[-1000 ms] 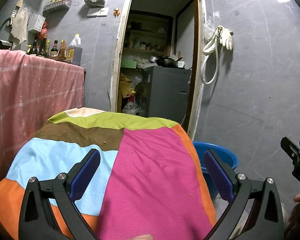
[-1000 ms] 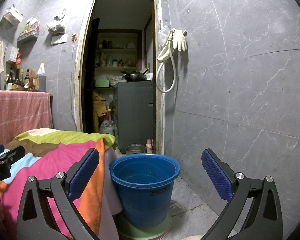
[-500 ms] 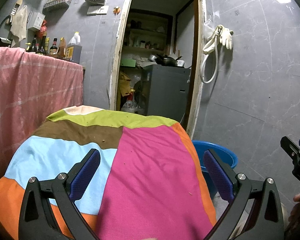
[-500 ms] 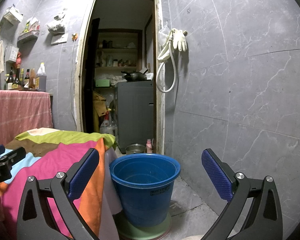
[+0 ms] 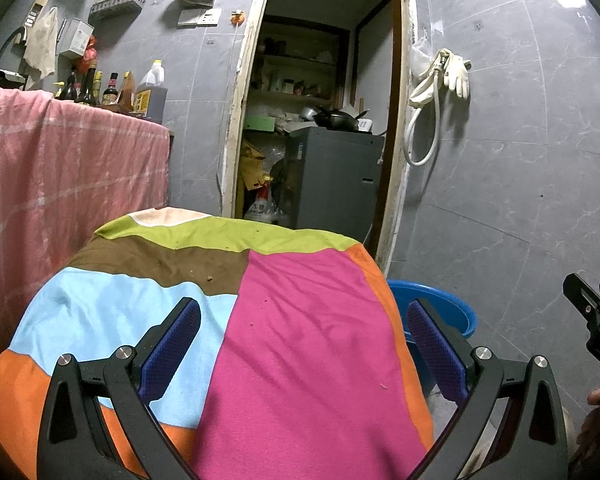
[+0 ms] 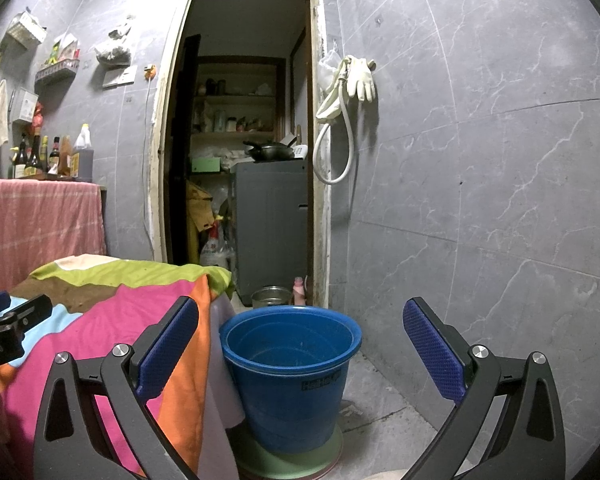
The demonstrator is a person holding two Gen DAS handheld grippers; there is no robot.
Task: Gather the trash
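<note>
A blue plastic bucket (image 6: 290, 364) stands on the floor right of the table; its rim (image 5: 436, 300) shows past the table's edge in the left wrist view. The table wears a patchwork cloth (image 5: 300, 340) of pink, light blue, brown, green and orange. Small crumbs (image 5: 210, 279) lie scattered on the cloth. My left gripper (image 5: 302, 344) hovers open over the cloth, nothing between its fingers. My right gripper (image 6: 300, 344) stands open, level with the bucket's mouth and holding nothing. The bucket looks empty inside.
A pink-draped counter (image 5: 60, 168) with several bottles (image 5: 112, 88) stands at the left. An open doorway (image 5: 316, 120) leads to a storeroom with a grey cabinet (image 6: 272, 216). Gloves and a hose (image 6: 352, 88) hang on the tiled wall. A small metal pot (image 6: 271, 296) sits beyond the bucket.
The left gripper has drifted slightly, so the scene sits a touch lower in its view. The right gripper has not visibly moved.
</note>
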